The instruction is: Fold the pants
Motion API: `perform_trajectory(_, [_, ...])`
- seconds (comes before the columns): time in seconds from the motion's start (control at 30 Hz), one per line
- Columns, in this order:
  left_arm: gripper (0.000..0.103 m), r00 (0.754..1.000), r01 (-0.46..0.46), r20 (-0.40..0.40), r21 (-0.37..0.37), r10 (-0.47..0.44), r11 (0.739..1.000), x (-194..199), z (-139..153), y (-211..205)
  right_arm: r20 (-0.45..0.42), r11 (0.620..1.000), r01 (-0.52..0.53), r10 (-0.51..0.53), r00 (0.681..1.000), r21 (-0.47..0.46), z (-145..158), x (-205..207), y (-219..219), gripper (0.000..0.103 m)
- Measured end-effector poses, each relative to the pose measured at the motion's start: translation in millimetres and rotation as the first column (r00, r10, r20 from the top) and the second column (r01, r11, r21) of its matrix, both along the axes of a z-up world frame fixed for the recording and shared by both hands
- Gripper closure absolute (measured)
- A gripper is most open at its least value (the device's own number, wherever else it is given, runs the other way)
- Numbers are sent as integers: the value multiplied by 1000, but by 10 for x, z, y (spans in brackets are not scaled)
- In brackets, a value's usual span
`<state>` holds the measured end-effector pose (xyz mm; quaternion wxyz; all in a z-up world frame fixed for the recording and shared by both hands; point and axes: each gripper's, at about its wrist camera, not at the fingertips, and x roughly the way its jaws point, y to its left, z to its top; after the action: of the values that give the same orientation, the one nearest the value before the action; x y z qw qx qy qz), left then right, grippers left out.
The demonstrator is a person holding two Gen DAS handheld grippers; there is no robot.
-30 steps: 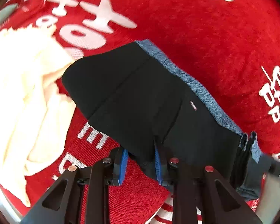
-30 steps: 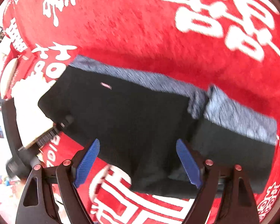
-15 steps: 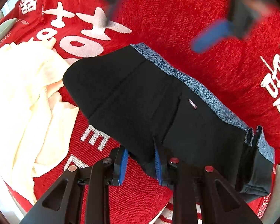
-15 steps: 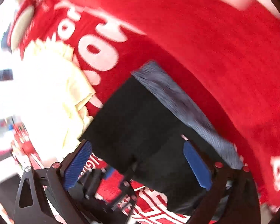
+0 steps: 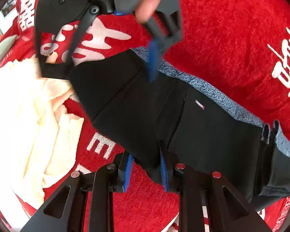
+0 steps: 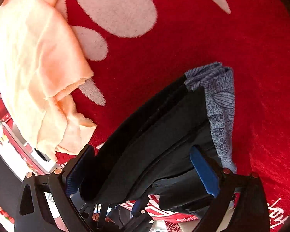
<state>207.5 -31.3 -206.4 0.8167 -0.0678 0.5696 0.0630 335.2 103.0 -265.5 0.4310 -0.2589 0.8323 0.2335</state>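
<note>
Left hand-held gripper (image 5: 145,172), at the bottom of its frame, pinches the near edge of the black pants (image 5: 164,116). Beyond, the right hand-held gripper (image 6: 145,174) has swung over to the pants' far end, its jaws closing around the layers, likely for another fold. No containers show; the pants lie on a red cloth (image 5: 232,38).

The pants (image 5: 183,116) are black with a speckled blue-grey band along one long edge and a small woven label near that band. They lie folded into a long strip of several stacked layers on the red cloth with white lettering (image 5: 222,38), one end showing the layered edges
</note>
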Motion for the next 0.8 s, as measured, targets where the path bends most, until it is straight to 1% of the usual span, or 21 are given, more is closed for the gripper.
perform_trajectory(0.03, [77,1000,8,-2,3,-8,1000,3,5,-29,5,1000,3,-3,1000,-3,22,4,-45,56])
perform_trajectory(0.1, [77,1000,24,11,17,-24,1000,-2,50,-95,-5,998,56,-56,998,41,93,34,-124,81])
perform_trajectory(0.13, [77,999,31,16,20,-31,999,-1,83,-137,17,996,57,-59,998,74,176,28,-178,84])
perform_trajectory(0.2, [77,999,40,25,19,-41,999,-1,139,-180,42,990,74,-80,996,122,292,12,-284,86])
perform_trajectory(0.23, [77,998,49,34,17,-49,999,-4,185,-217,59,980,104,-116,992,169,398,6,-399,87])
perform_trajectory(0.3, [77,997,66,50,15,-67,998,-16,283,-285,76,962,151,-172,982,227,545,-17,-597,87])
perform_trajectory(0.33, [77,995,78,62,17,-79,997,-27,337,-322,82,942,195,-225,971,273,662,-25,-770,87])
perform_trajectory(0.4, [77,990,111,90,24,-112,994,-57,483,-379,86,907,247,-292,952,341,832,-30,-1070,87])
perform_trajectory(0.43, [77,987,125,102,24,-127,992,-68,543,-425,87,895,261,-312,946,363,896,-17,-1155,87])
perform_trajectory(0.47, [77,983,140,114,19,-142,990,-70,622,-482,86,870,288,-349,933,400,998,-40,-1313,87])
perform_trajectory(0.5, [77,980,155,125,16,-155,988,-77,683,-534,85,851,310,-378,922,424,1072,-75,-1303,87])
perform_trajectory(0.6, [77,964,215,158,21,-215,976,-115,893,-740,74,772,375,-475,877,513,1320,-131,-1730,87])
perform_trajectory(0.63, [77,954,245,170,24,-245,969,-138,975,-838,69,731,400,-518,852,553,1426,-189,-1930,87])
perform_trajectory(0.67, [77,948,265,178,27,-265,964,-154,1032,-905,63,704,414,-543,837,577,1515,-152,-2053,87])
perform_trajectory(0.7, [77,940,287,185,31,-287,958,-176,1090,-983,53,662,434,-581,812,611,1608,-193,-2249,87])
perform_trajectory(0.73, [77,930,314,192,37,-315,949,-207,1156,-1082,48,638,443,-601,798,630,1656,-225,-2366,87])
perform_trajectory(0.77, [77,917,344,198,44,-346,938,-246,1220,-1187,36,595,459,-636,771,660,1724,-303,-2572,87])
perform_trajectory(0.8, [77,906,369,203,51,-371,928,-282,1278,-1290,25,561,472,-661,750,680,1768,-361,-2725,87])
